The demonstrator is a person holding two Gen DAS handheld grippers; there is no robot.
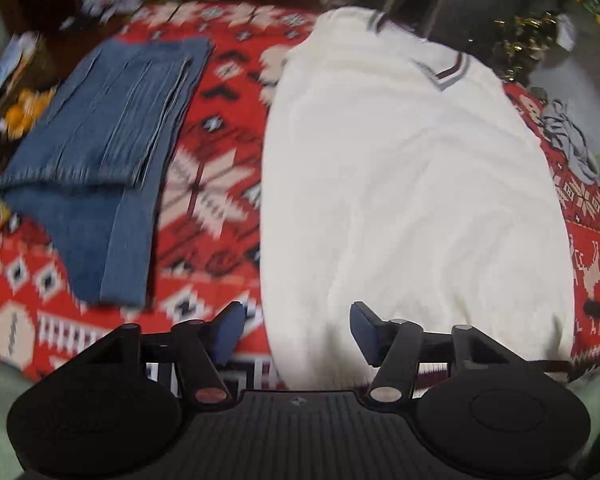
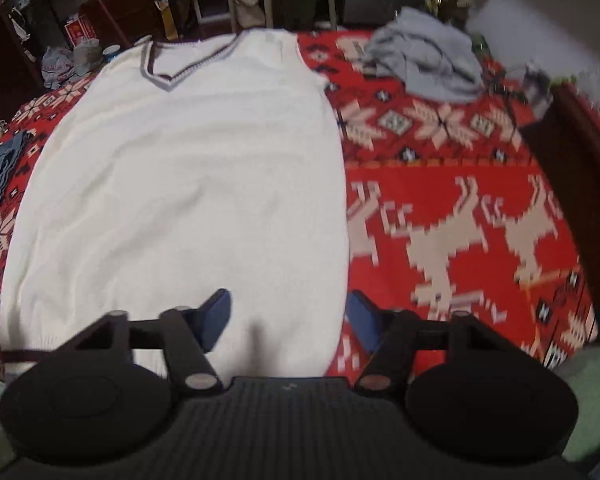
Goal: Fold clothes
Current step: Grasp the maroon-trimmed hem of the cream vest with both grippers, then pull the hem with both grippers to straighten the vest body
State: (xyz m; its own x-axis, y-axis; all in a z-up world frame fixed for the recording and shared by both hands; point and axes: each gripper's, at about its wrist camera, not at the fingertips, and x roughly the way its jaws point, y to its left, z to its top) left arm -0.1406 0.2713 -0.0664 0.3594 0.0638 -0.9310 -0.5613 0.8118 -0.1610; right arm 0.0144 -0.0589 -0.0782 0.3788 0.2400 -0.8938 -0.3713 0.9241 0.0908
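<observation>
Left wrist view: left hand-held gripper (image 1: 298, 330) spread apart, empty, at lower frame over the hem of a white V-neck vest (image 1: 412, 200) lying flat on a red patterned blanket (image 1: 216, 184). Folded jeans (image 1: 100, 152) at left. Right wrist view: right hand-held gripper (image 2: 288, 320) apart, straddling the vest's right hem edge, possibly touching; blurred. Grey garment (image 2: 424, 56) upper right.
</observation>
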